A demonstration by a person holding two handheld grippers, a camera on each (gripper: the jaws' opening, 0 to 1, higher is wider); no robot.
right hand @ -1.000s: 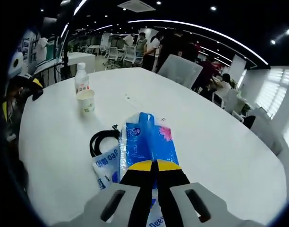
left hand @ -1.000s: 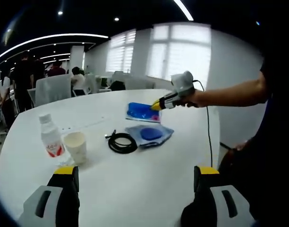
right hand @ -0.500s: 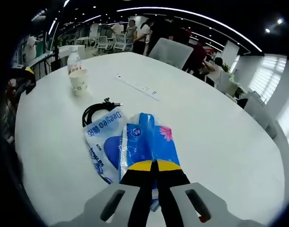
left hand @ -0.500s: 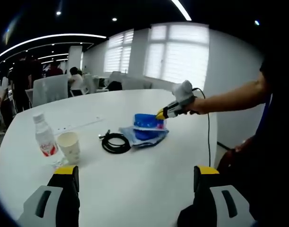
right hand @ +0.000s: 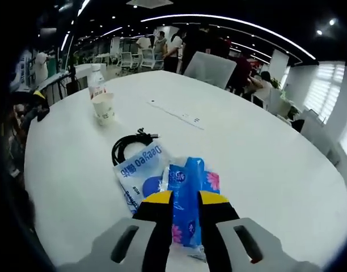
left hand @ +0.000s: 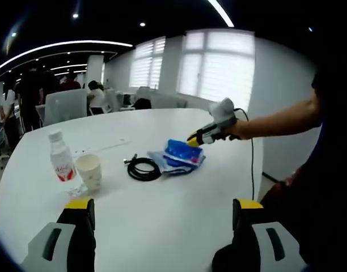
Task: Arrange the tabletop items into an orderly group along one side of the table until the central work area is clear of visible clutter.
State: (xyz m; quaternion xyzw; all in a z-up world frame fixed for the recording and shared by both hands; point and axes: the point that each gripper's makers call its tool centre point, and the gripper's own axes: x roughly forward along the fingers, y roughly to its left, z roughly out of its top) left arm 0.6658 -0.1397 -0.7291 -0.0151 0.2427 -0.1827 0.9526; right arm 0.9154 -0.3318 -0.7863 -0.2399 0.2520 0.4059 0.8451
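Right gripper view — jaws part-open astride tissue pack [right hand: 187,195], seemingly touching; left jaws wide apart.

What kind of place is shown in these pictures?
Most likely an open-plan office or meeting area. A large white round table fills the foreground, office chairs and other desks stand behind it with people around them, and long ceiling light strips and windows with blinds line the room.
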